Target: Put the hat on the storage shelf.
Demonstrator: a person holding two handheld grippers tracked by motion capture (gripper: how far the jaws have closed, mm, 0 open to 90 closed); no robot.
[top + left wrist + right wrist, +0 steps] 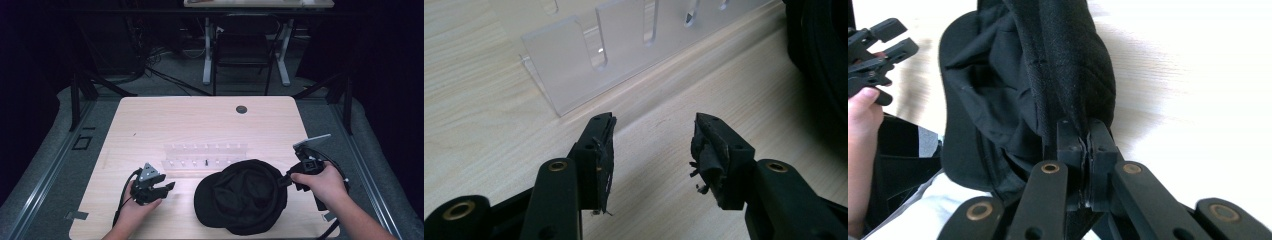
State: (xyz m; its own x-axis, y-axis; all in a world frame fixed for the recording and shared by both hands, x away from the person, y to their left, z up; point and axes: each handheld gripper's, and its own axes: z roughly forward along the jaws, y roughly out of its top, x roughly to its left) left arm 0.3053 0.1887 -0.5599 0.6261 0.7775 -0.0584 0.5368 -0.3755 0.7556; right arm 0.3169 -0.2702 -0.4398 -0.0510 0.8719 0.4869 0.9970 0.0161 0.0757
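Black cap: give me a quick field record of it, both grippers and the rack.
cap: black cap, lying on the table, near edge
right gripper: jaws shut on the cap's right edge
left gripper: jaws open, nothing between them, left of the cap
rack: clear slotted rack just behind the cap

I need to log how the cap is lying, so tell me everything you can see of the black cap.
The black cap is soft, dark fabric, lying on the near half of the wooden table with its lining facing up. The right gripper is shut on its quilted right edge. A clear slotted rack sits just behind it. The left gripper is open beside it, not touching.
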